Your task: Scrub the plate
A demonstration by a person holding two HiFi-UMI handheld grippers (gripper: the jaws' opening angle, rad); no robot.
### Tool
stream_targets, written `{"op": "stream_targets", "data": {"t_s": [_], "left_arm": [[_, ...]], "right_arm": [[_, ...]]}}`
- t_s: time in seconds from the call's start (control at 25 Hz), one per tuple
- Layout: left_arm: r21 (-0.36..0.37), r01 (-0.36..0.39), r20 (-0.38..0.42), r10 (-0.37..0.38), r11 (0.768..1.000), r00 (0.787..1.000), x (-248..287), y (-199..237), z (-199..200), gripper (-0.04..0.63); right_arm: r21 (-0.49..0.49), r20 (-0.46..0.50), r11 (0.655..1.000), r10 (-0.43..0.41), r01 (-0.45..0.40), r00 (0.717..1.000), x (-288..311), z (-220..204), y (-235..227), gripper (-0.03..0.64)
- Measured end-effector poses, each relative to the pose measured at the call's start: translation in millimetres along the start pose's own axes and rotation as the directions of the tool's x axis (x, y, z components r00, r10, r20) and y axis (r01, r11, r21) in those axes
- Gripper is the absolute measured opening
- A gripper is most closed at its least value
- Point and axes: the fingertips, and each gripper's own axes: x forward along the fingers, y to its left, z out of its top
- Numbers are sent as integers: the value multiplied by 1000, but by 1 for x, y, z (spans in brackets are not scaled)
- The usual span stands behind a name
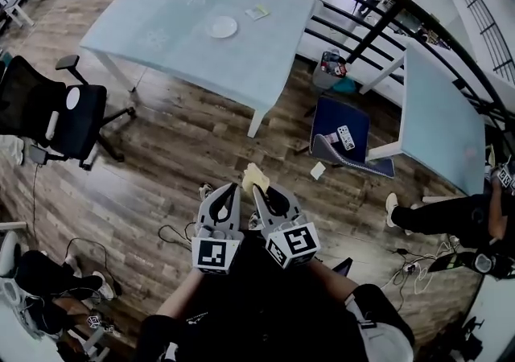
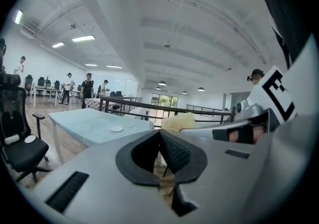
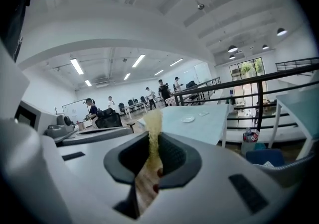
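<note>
A small white plate lies on the pale blue table, far from both grippers. It also shows small and distant as the plate and the plate. Both grippers are held close to my body over the wooden floor, side by side. My right gripper is shut on a yellow sponge, which stands edge-on between its jaws as a thin strip. My left gripper is shut with nothing between its jaws. The sponge peeks over the left gripper's right side.
A black office chair stands left of the table, and a blue chair right of it. A second table and a dark railing are at the right. A small card lies near the plate. Cables trail on the floor.
</note>
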Motion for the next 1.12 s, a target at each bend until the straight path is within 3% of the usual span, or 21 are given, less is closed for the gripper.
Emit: {"op": "stream_targets", "data": {"t_s": [0.52,1.12], "left_arm": [[45,116,-17,-115,992,993,41,88,26,11],[17,92,20,-92,996,996,33,206,45,11]], "right_arm": [[33,35,994,-102,101,994,91,31,15,52],[14,41,997,-80,79,996,190,46,77,52]]}}
